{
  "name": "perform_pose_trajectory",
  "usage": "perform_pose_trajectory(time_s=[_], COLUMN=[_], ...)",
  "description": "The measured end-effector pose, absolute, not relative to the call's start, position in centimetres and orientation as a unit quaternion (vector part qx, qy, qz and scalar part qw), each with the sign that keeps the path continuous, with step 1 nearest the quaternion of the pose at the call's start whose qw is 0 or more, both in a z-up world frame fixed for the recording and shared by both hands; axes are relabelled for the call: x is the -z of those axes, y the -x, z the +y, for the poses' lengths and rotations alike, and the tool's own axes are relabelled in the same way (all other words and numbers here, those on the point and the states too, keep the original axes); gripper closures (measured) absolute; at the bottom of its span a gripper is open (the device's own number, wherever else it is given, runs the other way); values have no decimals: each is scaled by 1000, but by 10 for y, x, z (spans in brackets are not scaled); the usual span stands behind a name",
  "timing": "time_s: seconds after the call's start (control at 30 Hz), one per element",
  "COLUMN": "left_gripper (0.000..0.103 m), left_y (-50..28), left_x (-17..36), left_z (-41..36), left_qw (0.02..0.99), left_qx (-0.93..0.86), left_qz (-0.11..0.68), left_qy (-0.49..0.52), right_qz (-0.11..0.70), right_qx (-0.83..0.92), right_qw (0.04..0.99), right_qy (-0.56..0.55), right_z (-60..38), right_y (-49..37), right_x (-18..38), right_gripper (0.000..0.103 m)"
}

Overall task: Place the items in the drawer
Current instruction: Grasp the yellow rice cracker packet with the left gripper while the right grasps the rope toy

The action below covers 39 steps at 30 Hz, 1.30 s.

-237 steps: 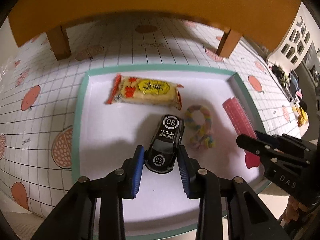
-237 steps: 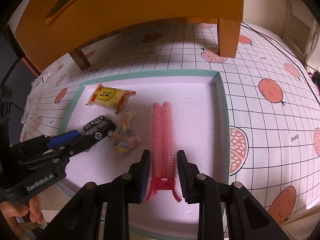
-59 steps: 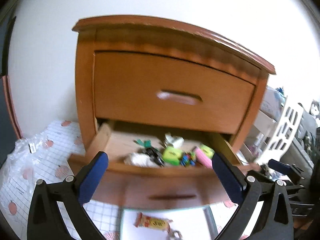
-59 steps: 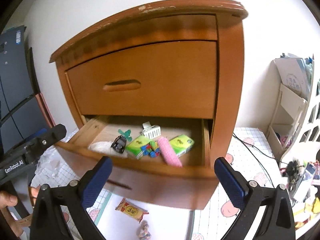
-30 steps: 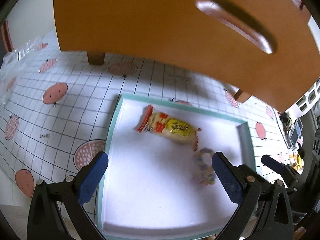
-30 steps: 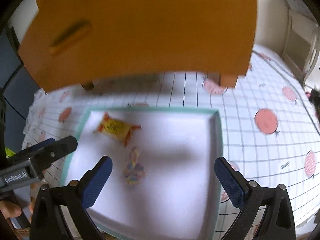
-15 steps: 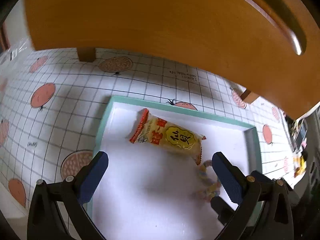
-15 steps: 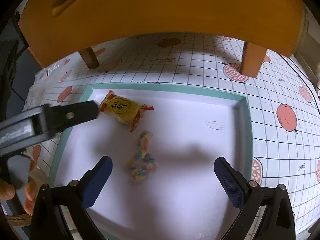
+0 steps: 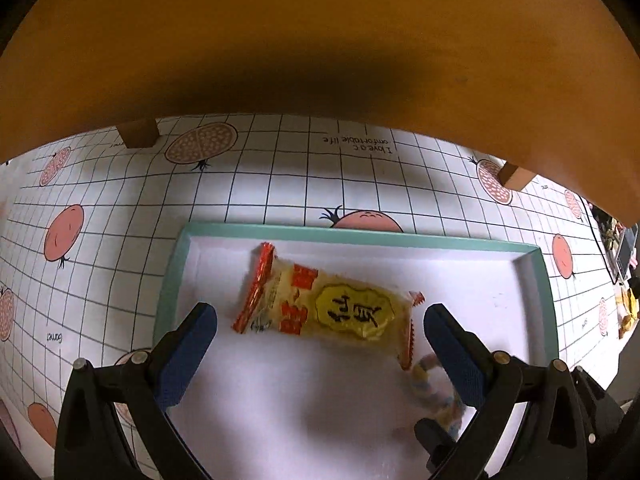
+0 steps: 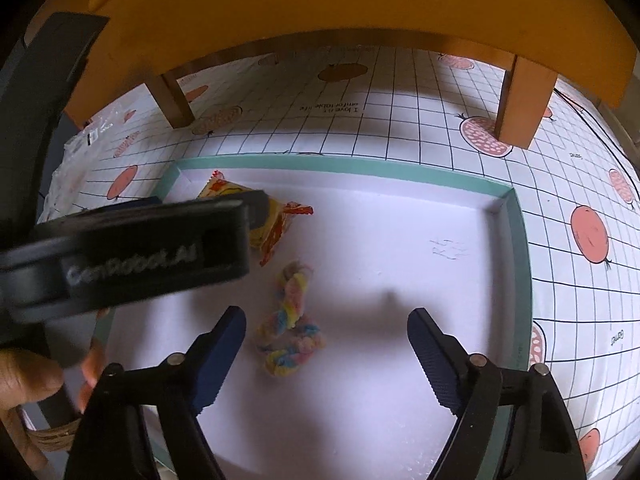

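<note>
A yellow snack packet [image 9: 332, 308] with red ends lies in the white tray [image 9: 360, 236] near its far left corner. My left gripper [image 9: 320, 320] hangs wide open over it, the packet just past its blue pads [image 9: 188, 356], untouched. A pastel twisted rope [image 10: 290, 328] lies mid-tray. My right gripper [image 10: 326, 320] is low over it and its jaws are closing. The rope sits between them, nearer the left pad [image 10: 218, 360], with gaps on both sides. In the right wrist view the left gripper's black body [image 10: 140, 248] hides part of the packet [image 10: 276, 224].
The orange wooden nightstand [image 9: 320, 40] overhangs the far side, with its legs [image 10: 520, 100] standing on the fruit-print grid mat [image 9: 100, 200]. The tray's teal rim [image 10: 516, 240] bounds the right side. A person's hand [image 10: 24, 376] holds the left gripper at the lower left.
Both grippers have sunk closer to the tray. The left one now frames the snack packet, and the right one's jaws have narrowed around the rope.
</note>
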<state>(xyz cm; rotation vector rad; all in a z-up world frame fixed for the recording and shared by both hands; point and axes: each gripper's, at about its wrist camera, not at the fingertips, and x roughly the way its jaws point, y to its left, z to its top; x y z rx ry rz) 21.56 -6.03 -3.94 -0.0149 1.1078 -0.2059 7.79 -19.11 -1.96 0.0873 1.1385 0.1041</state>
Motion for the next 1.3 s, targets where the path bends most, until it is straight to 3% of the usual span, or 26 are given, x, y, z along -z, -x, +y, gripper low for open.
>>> perform_pose_trajectory(time_s=[0.47,0.73,1.3], left_gripper=[3,13,14], left_y=[-226,-222,-195], left_x=[54,52,46], left_z=[-71,-66,-21], left_qw=[845,840,807], left_qx=[103,118,96], left_qz=[525,528,582], left_qy=[-23,-21,30], right_qz=[547,549,556], right_qx=[-44,-29,-12], right_qw=[835,835,829], right_qy=[-44,-38,-54], right_z=[-195,-201,-212], right_y=[-78,-77,-78], right_x=[23,23,25], right_gripper=[36,36,36])
